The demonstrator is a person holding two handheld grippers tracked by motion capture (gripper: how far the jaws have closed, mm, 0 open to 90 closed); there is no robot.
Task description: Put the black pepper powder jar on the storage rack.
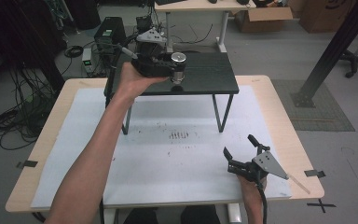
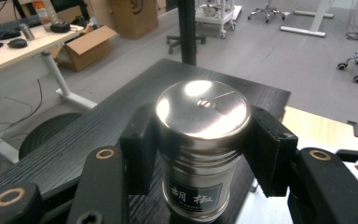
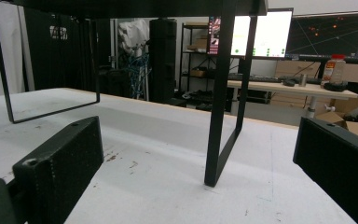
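My left gripper point(image 1: 176, 70) is clamped on the steel shaker point(image 2: 200, 144), upright on the black shelf point(image 1: 214, 77) at twelve o'clock. My right gripper point(image 1: 240, 149), at five o'clock, rests on the white mat point(image 1: 177, 158), jaws apart.

Lighting dim and even overhead; strong glare on the steel shaker lid point(image 2: 201, 108) (left gripper view). Near jaws slightly soft; monitors point(image 3: 261, 32) overexposed.
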